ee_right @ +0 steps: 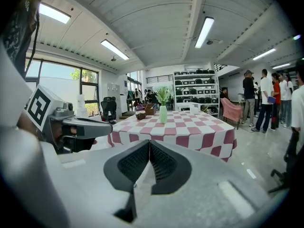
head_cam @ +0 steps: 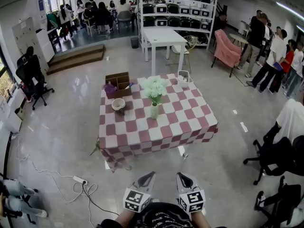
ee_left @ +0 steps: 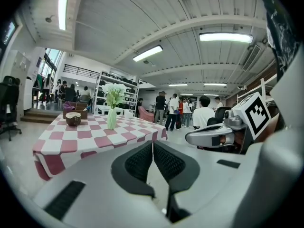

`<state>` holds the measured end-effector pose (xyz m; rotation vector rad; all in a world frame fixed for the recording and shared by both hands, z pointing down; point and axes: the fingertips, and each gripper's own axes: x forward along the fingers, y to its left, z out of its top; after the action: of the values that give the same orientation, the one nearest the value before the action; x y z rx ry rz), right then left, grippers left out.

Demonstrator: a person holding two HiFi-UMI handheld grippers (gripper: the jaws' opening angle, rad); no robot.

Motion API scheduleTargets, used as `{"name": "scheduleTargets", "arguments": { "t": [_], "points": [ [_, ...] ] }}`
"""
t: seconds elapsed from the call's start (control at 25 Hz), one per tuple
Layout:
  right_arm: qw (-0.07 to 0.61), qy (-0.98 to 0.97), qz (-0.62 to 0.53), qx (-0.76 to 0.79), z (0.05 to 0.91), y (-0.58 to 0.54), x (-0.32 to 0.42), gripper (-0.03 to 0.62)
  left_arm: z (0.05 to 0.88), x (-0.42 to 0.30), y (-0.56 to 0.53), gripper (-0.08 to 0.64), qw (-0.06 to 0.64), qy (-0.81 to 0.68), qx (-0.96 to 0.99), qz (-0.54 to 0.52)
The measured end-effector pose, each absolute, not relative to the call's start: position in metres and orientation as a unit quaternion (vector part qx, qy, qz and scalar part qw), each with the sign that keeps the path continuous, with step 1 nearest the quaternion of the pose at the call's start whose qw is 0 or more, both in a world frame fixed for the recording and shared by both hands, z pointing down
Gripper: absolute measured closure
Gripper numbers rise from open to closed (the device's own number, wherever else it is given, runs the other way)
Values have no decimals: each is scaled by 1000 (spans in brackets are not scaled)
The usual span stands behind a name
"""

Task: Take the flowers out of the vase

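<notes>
White flowers (head_cam: 155, 87) with green leaves stand upright in a pale green vase (head_cam: 154, 110) near the middle of a table with a red-and-white checked cloth (head_cam: 142, 132). Both grippers are held side by side well short of the table's near edge, pointing toward it. My left gripper (head_cam: 147, 178) is shut with its pads together and nothing between them. My right gripper (head_cam: 182, 178) is likewise shut and empty. The vase (ee_left: 111, 119) shows far ahead in the left gripper view, and the vase (ee_right: 163, 114) shows far ahead in the right gripper view too.
A small brown bowl (head_cam: 118, 104) and a wooden box (head_cam: 118, 84) sit on the table's left part, a white container (head_cam: 184, 76) at its far right corner. Cables and a power strip (head_cam: 80, 180) lie on the floor at left. Black office chairs (head_cam: 275, 163) stand at right; people stand further back.
</notes>
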<state>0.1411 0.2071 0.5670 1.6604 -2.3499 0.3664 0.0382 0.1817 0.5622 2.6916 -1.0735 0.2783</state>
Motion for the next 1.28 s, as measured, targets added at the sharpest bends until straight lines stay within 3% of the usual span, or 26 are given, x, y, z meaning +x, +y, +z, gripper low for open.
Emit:
{"name": "scheduleTargets", "arguments": {
  "t": [0.72,1.28],
  "points": [
    [52,-787,209,578,573,173,151,584,569,32,147,545,133,-369,914,104],
    [44,-793,219,567,575,112,137,584,565,24,72,544,135,-374,912,101]
  ]
}}
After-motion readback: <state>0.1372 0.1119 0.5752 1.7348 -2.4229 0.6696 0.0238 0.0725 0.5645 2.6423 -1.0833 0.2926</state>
